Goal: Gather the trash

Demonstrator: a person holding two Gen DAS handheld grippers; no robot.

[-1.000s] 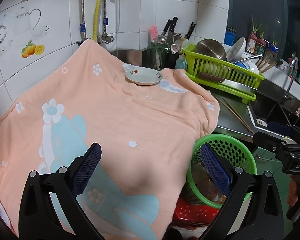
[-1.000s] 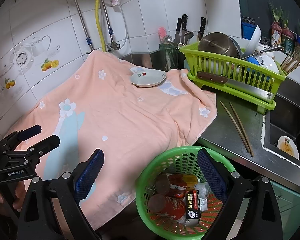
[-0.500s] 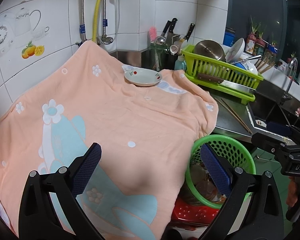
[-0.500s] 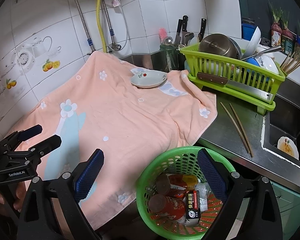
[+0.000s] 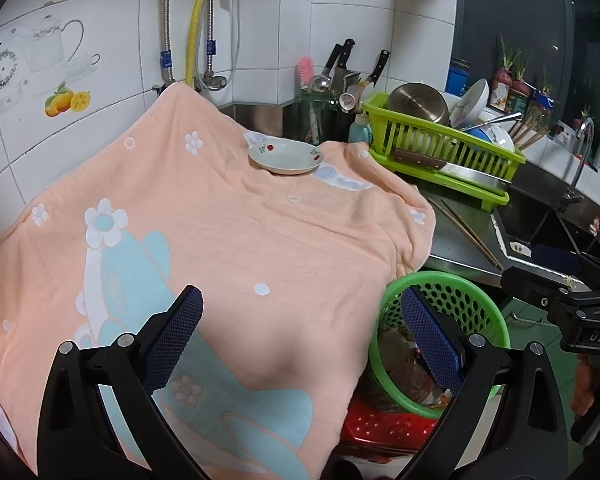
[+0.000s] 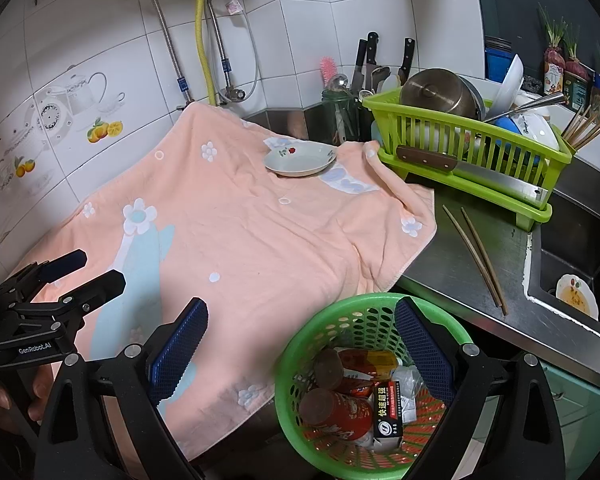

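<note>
A green mesh basket [image 6: 340,312] stands below the counter's front edge and holds trash: red cans [image 6: 336,412], a small black-and-white carton [image 6: 389,416] and wrappers. In the left wrist view the green mesh basket [image 5: 472,300] sits on a red crate [image 5: 384,428]. My right gripper [image 6: 300,348] hangs open above the basket's left rim, nothing between its pads. My left gripper [image 5: 300,340] is open over the peach towel [image 5: 220,240], empty. A white saucer [image 6: 300,160] with red flowers lies on the towel's far end.
A lime dish rack [image 6: 472,152] with a pot, bowls and a cleaver stands at the back right. Two chopsticks [image 6: 476,256] lie on the steel counter. A sink [image 6: 576,264] holds a dirty saucer. Knives and utensils stand in the corner. Tiled wall with pipes behind.
Both views have shifted only slightly; the grippers drifted a little and stay open. Nothing was picked up or released.
</note>
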